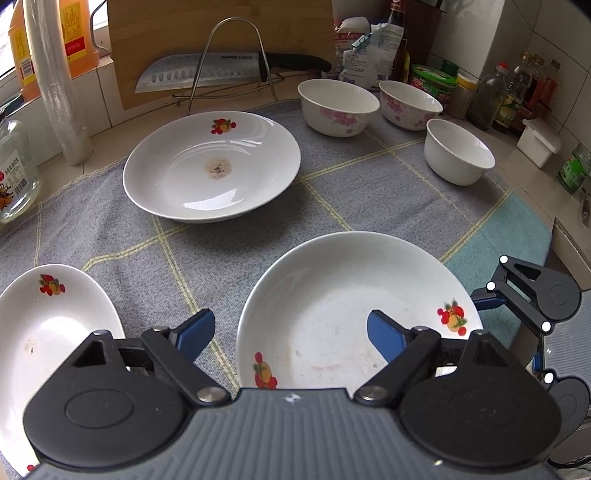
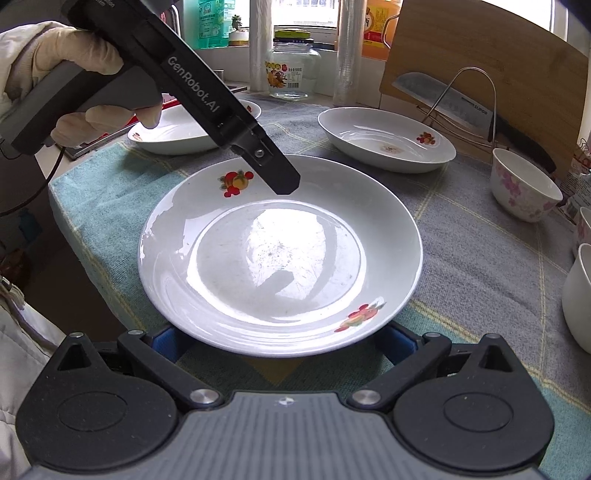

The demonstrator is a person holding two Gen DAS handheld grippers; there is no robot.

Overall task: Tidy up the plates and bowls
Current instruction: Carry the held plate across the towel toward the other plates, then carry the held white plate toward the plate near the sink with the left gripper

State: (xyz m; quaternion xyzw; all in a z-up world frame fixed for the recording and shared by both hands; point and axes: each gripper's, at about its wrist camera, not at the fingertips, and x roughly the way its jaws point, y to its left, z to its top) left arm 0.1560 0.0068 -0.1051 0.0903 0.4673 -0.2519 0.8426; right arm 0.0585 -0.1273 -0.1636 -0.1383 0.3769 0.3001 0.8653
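Observation:
Three white plates with fruit prints lie on a checked cloth. My left gripper (image 1: 291, 321) is open and straddles the left rim of the nearest plate (image 1: 354, 295): one blue finger outside it, the other over its inside. In the right wrist view this plate (image 2: 280, 254) fills the centre, and the left gripper (image 2: 284, 184) reaches over its far rim. My right gripper (image 2: 284, 345) is open, its blue fingers (image 2: 170, 343) tucked under the near rim. A stained plate (image 1: 210, 166) sits farther back, another plate (image 1: 48, 332) at the left. Three bowls (image 1: 338, 107) stand at the back right.
A cleaver (image 1: 207, 72) rests on a wire rack in front of a wooden board (image 1: 221, 22). A glass jar (image 1: 14, 177), a sleeve of plastic cups (image 1: 55, 85) and oil bottles are on the left. Condiment bottles (image 1: 491, 96) crowd the right corner. The counter's edge (image 2: 62, 206) drops off beside a gloved hand (image 2: 74, 70).

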